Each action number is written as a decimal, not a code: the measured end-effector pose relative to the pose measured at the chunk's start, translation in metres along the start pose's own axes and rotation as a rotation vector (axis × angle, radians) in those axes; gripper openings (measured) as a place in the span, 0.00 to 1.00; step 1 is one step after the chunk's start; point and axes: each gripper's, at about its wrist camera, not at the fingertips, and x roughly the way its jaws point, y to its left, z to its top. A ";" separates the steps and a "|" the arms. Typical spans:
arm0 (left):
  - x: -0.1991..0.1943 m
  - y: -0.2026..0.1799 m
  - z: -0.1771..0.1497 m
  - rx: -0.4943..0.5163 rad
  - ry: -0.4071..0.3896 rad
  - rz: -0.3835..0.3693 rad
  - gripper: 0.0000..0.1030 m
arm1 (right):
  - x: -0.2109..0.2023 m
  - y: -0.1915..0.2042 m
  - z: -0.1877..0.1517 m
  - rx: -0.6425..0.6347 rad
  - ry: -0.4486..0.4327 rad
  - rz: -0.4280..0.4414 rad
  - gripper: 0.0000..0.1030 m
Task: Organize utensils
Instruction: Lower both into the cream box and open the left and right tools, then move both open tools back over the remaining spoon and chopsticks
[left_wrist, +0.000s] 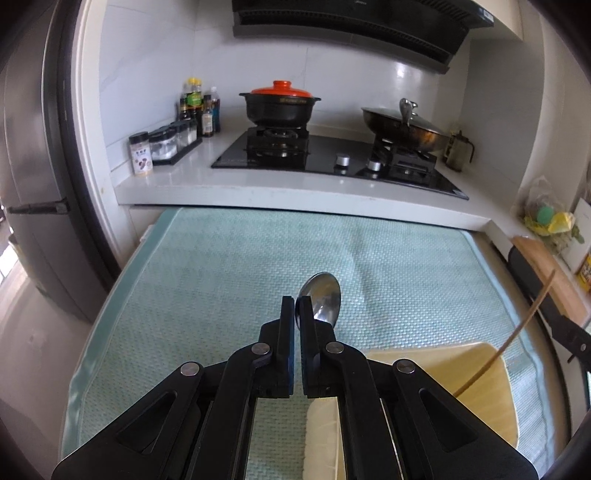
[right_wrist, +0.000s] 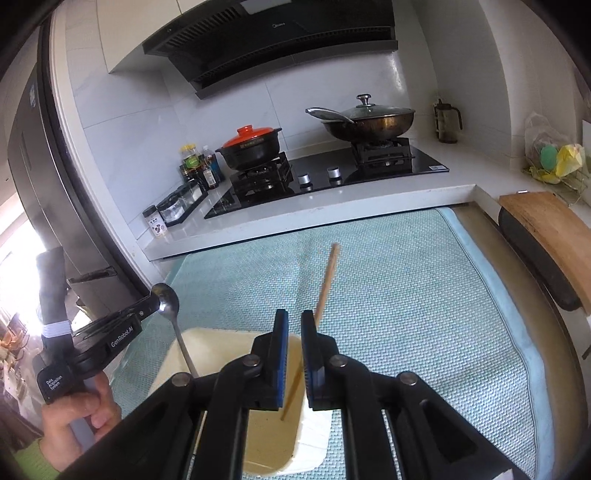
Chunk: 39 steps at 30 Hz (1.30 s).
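Both utensils hang over the cream tray (right_wrist: 236, 343) that rests on the teal mat (right_wrist: 406, 295): the left gripper (left_wrist: 297, 306) is clamped on a spoon (left_wrist: 325, 295), the right gripper (right_wrist: 291, 325) pinches a chopstick (right_wrist: 328, 275). Next, probably, each lowers and releases into the tray. Beyond the mat, the desk (left_wrist: 221, 184) carries a stove (left_wrist: 332, 158).

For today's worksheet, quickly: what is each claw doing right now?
Left claw: closed, holding the spoon.
Right claw: nearly closed; the chopstick runs through it, grip unclear.
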 end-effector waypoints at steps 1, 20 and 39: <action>0.000 0.001 0.000 -0.001 0.003 -0.001 0.01 | -0.001 -0.002 0.000 0.011 0.004 0.003 0.09; -0.163 0.068 -0.047 -0.001 -0.058 -0.079 0.49 | -0.212 0.017 -0.038 -0.093 -0.194 0.094 0.33; -0.286 0.117 -0.255 -0.029 0.109 -0.106 0.62 | -0.288 -0.022 -0.216 -0.085 -0.032 -0.157 0.34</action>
